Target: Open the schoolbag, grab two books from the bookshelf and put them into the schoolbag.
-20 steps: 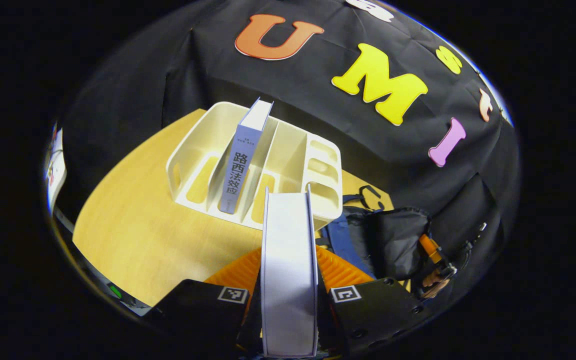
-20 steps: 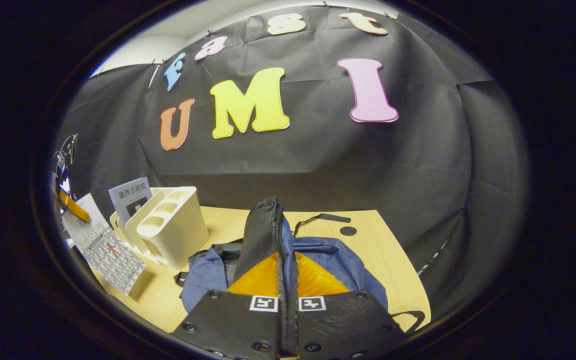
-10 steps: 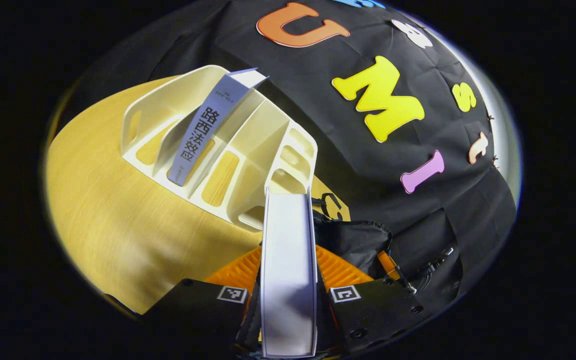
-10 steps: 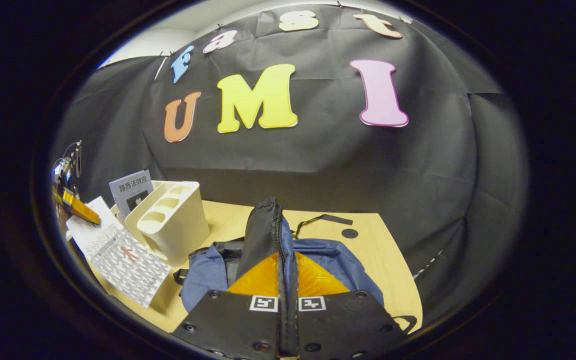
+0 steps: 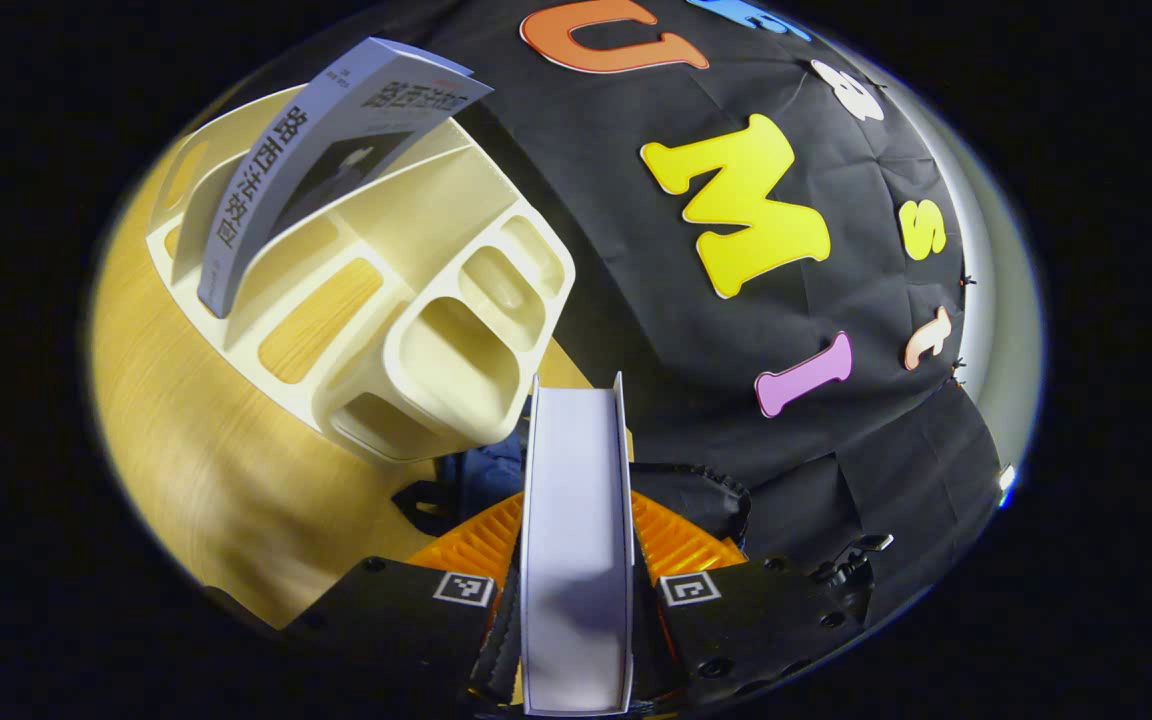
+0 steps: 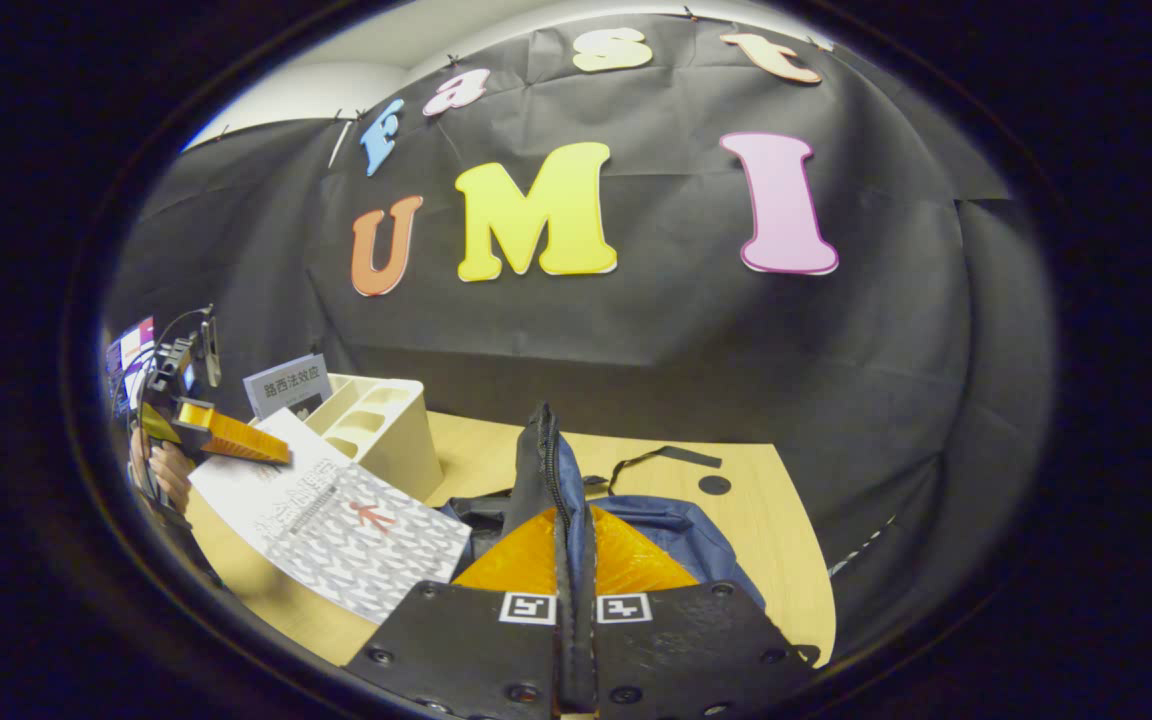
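So far, 1 of the 2 books is out of the bookshelf and on its way; none is in the schoolbag yet, as far as can be judged.

In the left gripper view, the wooden table (image 5: pixel 186 440) carries the cream bookshelf (image 5: pixel 376 270), and the second book (image 5: pixel 306 160), grey-blue, leans in a slot at its far left. Nearer the middle, the left gripper (image 5: pixel 576 560) pinches the first book (image 5: pixel 576 520) on both covers, its page edge facing the camera. Just past that book's top edge lies a dark fold of the schoolbag (image 5: pixel 696 490).

In the right gripper view, at far left a hand (image 6: pixel 168 470) holds the left gripper (image 6: pixel 226 435), with the first book (image 6: pixel 336 520) tilted low over the table (image 6: pixel 736 540), its patterned cover up and its near corner by the bag's mouth. Behind it stands the bookshelf (image 6: pixel 386 430) with the second book (image 6: pixel 288 384). At centre, the right gripper (image 6: pixel 576 560) is pressed together on the zipper edge of the blue schoolbag (image 6: pixel 676 525), lifting the flap upright to hold the bag open.

Left to do, in my judgement: slide this book in, then take the second 1 from the shelf and pack it too.
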`<control>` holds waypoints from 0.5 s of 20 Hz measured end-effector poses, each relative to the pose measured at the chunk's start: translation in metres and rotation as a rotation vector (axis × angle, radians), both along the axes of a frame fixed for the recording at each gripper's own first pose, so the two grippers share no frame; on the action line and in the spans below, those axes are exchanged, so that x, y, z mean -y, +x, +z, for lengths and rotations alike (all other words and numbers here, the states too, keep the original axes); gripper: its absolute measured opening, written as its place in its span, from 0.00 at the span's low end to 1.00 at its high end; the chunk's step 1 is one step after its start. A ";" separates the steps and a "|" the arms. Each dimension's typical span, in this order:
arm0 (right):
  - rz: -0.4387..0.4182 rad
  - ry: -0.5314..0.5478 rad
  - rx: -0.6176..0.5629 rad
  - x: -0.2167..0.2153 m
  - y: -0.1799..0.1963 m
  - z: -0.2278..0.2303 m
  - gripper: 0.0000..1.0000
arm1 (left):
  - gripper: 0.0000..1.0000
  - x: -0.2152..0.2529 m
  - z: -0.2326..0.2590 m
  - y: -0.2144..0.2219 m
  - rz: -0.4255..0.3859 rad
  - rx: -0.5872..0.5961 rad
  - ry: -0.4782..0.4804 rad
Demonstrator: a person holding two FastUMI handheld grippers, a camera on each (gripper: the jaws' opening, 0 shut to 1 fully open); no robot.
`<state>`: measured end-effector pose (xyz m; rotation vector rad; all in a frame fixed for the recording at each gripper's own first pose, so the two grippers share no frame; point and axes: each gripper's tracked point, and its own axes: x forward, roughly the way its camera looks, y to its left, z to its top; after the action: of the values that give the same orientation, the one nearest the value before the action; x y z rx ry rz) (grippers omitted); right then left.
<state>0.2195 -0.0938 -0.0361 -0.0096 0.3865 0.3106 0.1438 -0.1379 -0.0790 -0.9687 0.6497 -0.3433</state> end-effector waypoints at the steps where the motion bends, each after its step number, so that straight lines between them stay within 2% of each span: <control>1: 0.002 -0.004 0.001 0.000 0.001 0.001 0.00 | 0.46 0.009 -0.003 0.005 0.001 0.002 0.000; 8: -0.014 0.016 0.033 0.001 0.004 0.027 0.00 | 0.46 0.071 -0.025 0.045 0.017 -0.003 0.015; 10: -0.010 0.018 0.057 0.000 0.002 0.036 0.00 | 0.46 0.083 -0.027 0.056 0.025 0.005 -0.007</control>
<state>0.2213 -0.0935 -0.0005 0.0011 0.3274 0.3036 0.1995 -0.2210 -0.1063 -0.9814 0.6316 -0.3254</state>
